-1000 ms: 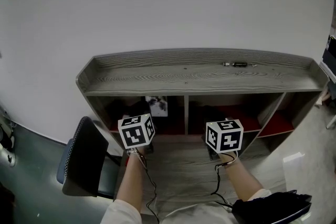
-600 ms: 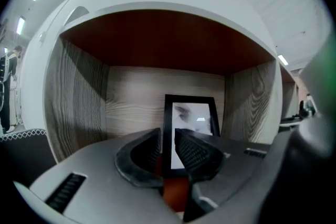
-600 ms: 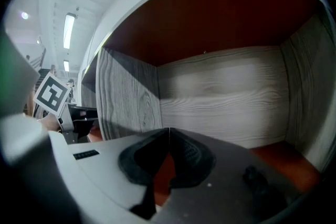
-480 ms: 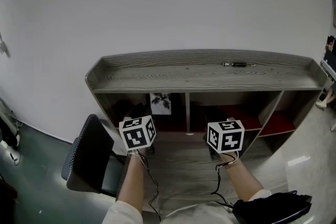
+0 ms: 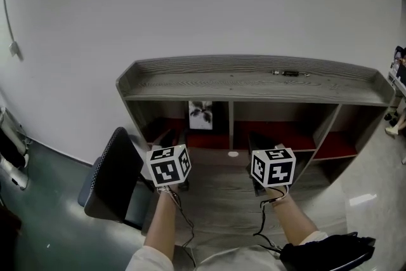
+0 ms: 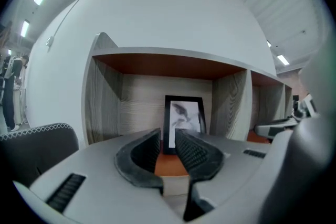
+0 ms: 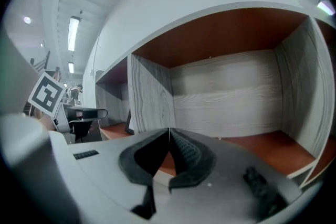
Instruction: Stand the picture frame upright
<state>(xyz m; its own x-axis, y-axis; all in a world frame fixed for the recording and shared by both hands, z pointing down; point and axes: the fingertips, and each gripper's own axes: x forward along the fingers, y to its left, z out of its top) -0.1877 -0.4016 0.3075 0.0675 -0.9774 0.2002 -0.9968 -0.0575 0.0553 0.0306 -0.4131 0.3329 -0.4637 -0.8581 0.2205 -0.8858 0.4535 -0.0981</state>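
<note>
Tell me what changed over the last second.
The left gripper, jaws apart and empty, and the right gripper, jaws shut, both drew back from the shelf toward the person. Nothing was taken or let go. The frame stays upright at the back of the left compartment.

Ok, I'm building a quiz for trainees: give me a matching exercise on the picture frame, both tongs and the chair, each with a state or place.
1 picture frame
2 left tongs
3 right tongs
4 chair

A tips together, empty
B left of the shelf unit, head view
C upright in a shelf compartment
D jaws apart, nothing between

Pairs: 1-C, 2-D, 3-A, 4-B
</note>
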